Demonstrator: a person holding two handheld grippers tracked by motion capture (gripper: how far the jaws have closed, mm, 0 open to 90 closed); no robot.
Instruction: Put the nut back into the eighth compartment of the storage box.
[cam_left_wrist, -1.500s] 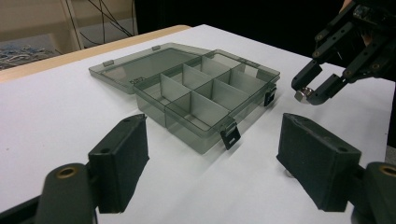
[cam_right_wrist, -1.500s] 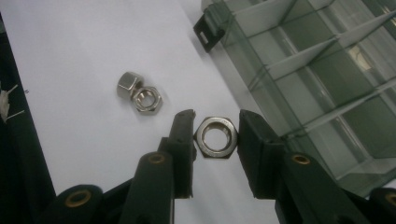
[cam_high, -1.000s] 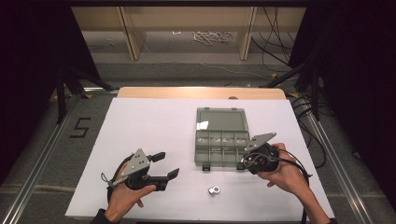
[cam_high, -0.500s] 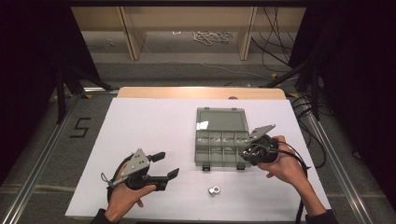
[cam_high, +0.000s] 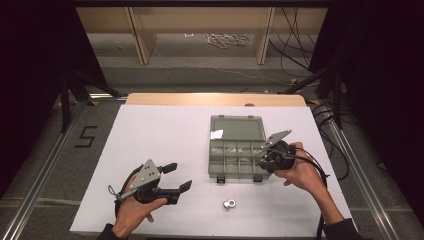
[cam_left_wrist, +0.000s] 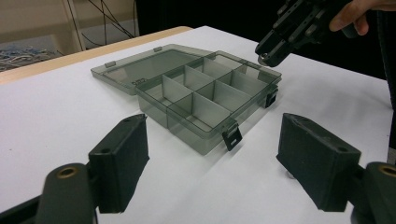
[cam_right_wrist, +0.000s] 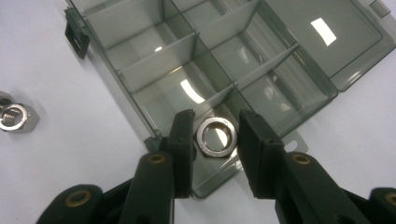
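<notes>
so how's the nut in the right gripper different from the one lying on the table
The nut between the jaws is held by the right gripper above a corner compartment of the open organizer box; the loose nut lies on the white table, outside the box.
The held nut faces the camera, showing its round hole; the loose one looks thicker and lies tipped, a flat side showing.
Both are shiny silver hex nuts.

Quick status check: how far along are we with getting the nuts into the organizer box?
Done: the organizer box lies open, but its visible compartments look empty. In hand: the right gripper holds a nut over a corner compartment; whether the jaws are still clamped is unclear. Left: dropping that nut, then fetching the second nut from the table. The left gripper waits open.
</notes>
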